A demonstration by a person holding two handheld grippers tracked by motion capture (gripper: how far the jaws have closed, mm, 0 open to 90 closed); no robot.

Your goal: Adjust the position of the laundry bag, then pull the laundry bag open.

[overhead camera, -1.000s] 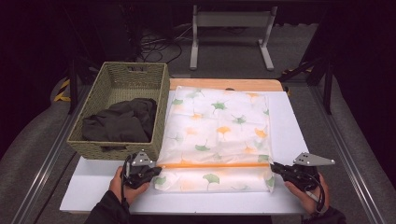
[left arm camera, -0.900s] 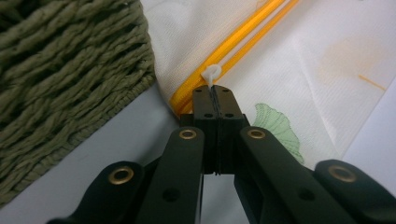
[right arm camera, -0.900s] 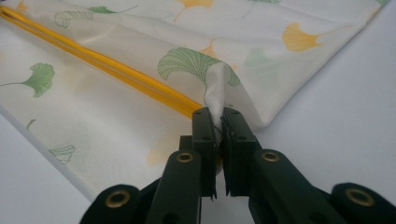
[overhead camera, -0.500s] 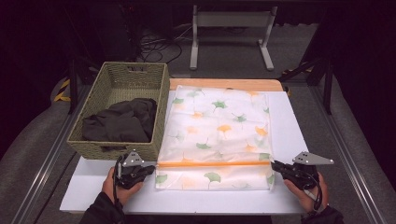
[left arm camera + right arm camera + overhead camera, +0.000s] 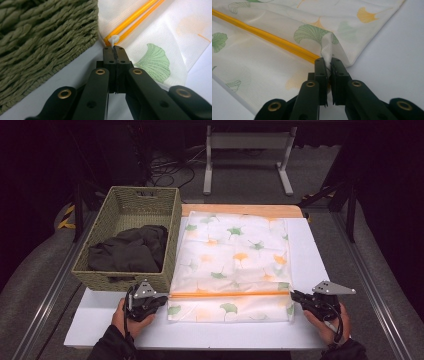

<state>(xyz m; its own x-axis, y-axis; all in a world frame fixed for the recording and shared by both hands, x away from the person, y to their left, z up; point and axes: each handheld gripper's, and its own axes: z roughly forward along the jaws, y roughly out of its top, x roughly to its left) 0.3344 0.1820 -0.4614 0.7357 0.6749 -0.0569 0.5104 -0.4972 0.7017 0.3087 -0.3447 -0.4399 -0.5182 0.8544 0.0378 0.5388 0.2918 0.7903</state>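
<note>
A white mesh bag [image 5: 235,255] printed with green and orange ginkgo leaves lies flat on a white board [image 5: 310,255]. An orange zipper [image 5: 230,294] runs across its near part. At the zipper's left end my left gripper [image 5: 164,299] is shut on the white zipper pull [image 5: 114,39], which pokes out between its tips [image 5: 114,48]. My right gripper [image 5: 294,295] is at the bag's right edge, shut on a pinched fold of the mesh fabric [image 5: 327,50] just beyond the zipper's end [image 5: 312,58].
A woven green basket [image 5: 125,202] stands left of the bag and holds dark clothing [image 5: 130,251]; its front corner is close to my left gripper [image 5: 50,37]. A wooden strip [image 5: 240,210] edges the board's far side. A metal stand [image 5: 245,150] is on the floor beyond.
</note>
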